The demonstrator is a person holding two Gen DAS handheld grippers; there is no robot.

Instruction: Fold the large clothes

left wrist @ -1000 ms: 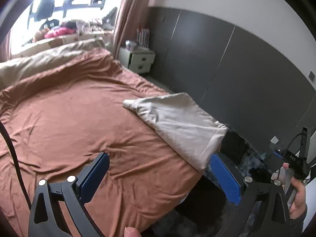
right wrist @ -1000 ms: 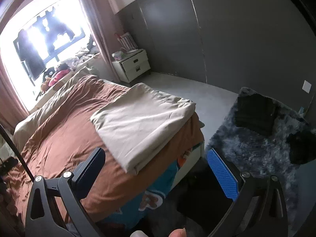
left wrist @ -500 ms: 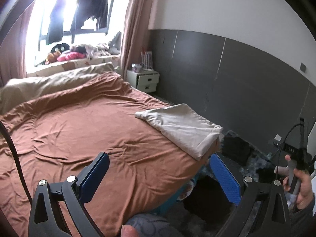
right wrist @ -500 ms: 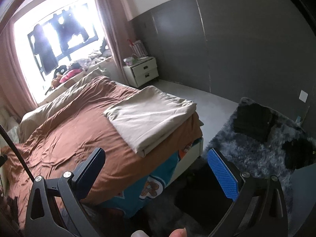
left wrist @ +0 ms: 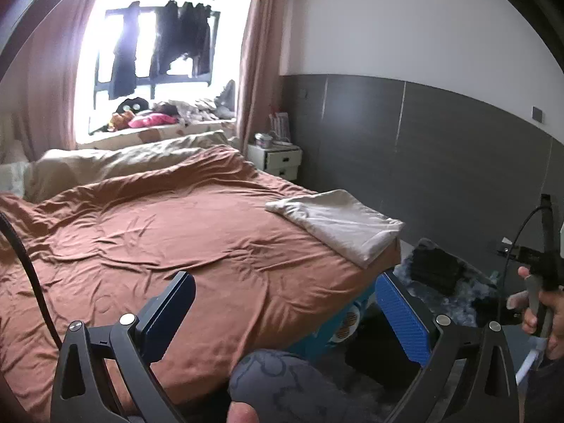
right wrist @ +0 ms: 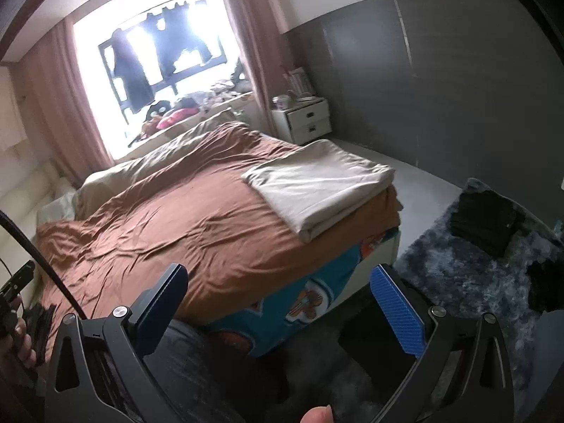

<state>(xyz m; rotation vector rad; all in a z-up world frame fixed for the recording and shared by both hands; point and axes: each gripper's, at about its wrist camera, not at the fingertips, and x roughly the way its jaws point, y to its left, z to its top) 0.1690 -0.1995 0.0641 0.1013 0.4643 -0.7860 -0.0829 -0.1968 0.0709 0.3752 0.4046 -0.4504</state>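
Note:
A folded beige cloth (left wrist: 338,224) lies flat on the brown bedspread (left wrist: 169,232) at the bed's near right corner; it also shows in the right wrist view (right wrist: 317,187). My left gripper (left wrist: 282,303) is open and empty, held back from the bed's foot edge. My right gripper (right wrist: 278,296) is open and empty, also off the bed near its corner. Neither touches the cloth.
A dark folded garment (right wrist: 486,222) lies on a shaggy blue-grey rug (right wrist: 469,282) right of the bed. A white nightstand (right wrist: 303,123) stands by the grey wall. A window (left wrist: 158,56) with hanging clothes is behind the bed. A beige duvet (left wrist: 116,162) lies at the head.
Both grippers have pulled back and up from the bed, so the folded cloth looks smaller and farther. The cloth has not moved. Both stay open.

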